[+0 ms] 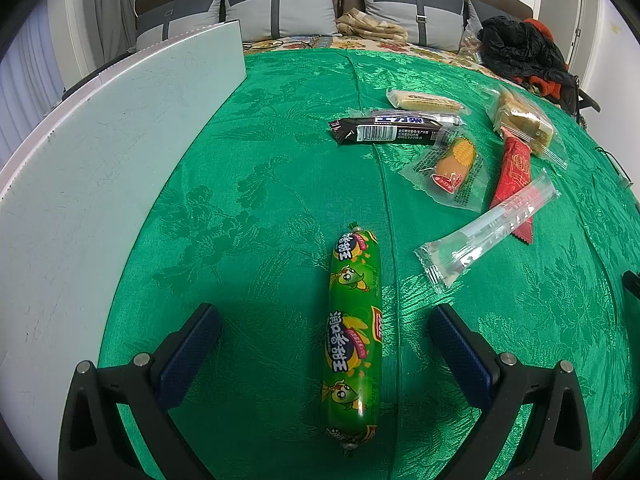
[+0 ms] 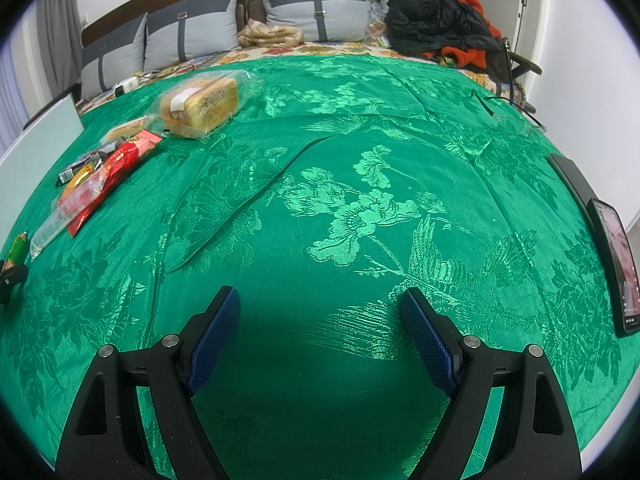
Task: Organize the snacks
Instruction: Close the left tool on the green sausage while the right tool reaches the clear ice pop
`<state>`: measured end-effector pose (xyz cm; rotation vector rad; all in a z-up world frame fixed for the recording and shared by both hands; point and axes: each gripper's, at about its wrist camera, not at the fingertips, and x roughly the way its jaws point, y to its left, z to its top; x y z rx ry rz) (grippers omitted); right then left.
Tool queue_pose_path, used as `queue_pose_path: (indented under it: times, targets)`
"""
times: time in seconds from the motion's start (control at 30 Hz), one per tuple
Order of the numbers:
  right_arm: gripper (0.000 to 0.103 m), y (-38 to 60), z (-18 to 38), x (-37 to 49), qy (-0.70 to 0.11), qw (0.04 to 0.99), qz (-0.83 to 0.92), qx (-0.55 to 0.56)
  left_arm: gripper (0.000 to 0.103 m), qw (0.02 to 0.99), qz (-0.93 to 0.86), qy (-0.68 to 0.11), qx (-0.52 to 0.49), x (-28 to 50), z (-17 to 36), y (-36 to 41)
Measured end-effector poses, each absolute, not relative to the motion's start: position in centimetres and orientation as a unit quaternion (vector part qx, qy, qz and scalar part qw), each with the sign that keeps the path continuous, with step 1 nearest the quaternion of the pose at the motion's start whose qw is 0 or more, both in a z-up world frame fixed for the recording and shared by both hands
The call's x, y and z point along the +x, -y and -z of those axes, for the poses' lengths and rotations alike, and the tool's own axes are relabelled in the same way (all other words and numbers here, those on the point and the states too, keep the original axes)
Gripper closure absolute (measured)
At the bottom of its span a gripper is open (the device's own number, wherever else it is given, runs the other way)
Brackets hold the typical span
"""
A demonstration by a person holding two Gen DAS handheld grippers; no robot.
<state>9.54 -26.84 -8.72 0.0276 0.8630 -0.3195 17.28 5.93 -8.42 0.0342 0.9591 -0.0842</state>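
Fingers of the left gripper (image 1: 324,324) stand spread wide over the green brocade cloth (image 1: 260,184) covering the desk, and a green corn sausage (image 1: 354,336) lies lengthwise in the gap between them, touching neither blue pad, its near end toward the camera. Beyond it and to the right lie the other snacks: a clear tube-shaped packet (image 1: 486,228) resting across a red sachet (image 1: 514,172), an orange-and-yellow sweet in clear wrap (image 1: 452,166), a dark chocolate bar (image 1: 386,131), a pale wafer bar (image 1: 424,101) and a wrapped cake slice (image 1: 524,122). A white board (image 1: 100,168) stands at the left edge. The right gripper (image 2: 320,312) also has its fingers spread, over bare cloth, well apart from the snacks, holding nothing; a phone (image 2: 614,268) lies at its far right.
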Motion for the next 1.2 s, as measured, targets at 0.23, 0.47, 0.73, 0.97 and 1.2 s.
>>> queue_pose_path:
  times: [0.23, 0.47, 0.73, 0.97, 1.2]
  targets:
    - [0.017, 26.8, 8.7, 9.5, -0.417, 0.896, 0.154, 0.013, 0.0, 0.886, 0.04, -0.461, 0.016, 17.3, 8.4, -5.9]
    - [0.017, 26.8, 8.7, 9.6, -0.418, 0.895, 0.155, 0.012, 0.001, 0.867, 0.069, -0.493, 0.011, 17.3, 7.9, -6.6]
    - [0.017, 26.8, 8.7, 9.6, -0.418, 0.895, 0.155, 0.011, 0.072, 0.858, 0.093, -0.503, 0.047, 17.3, 6.7, -5.5]
    - [0.02, 25.0, 7.4, 8.5, -0.411, 0.888, 0.061, 0.197, 0.081, 0.869, 0.081, -0.488, -0.014, 14.4, 6.5, -7.5]
    - [0.022, 13.3, 8.3, 18.2, -0.453, 0.824, -0.068, 0.334, 0.081, 0.884, 0.09, -0.456, -0.054, 10.8, 6.3, -9.3]
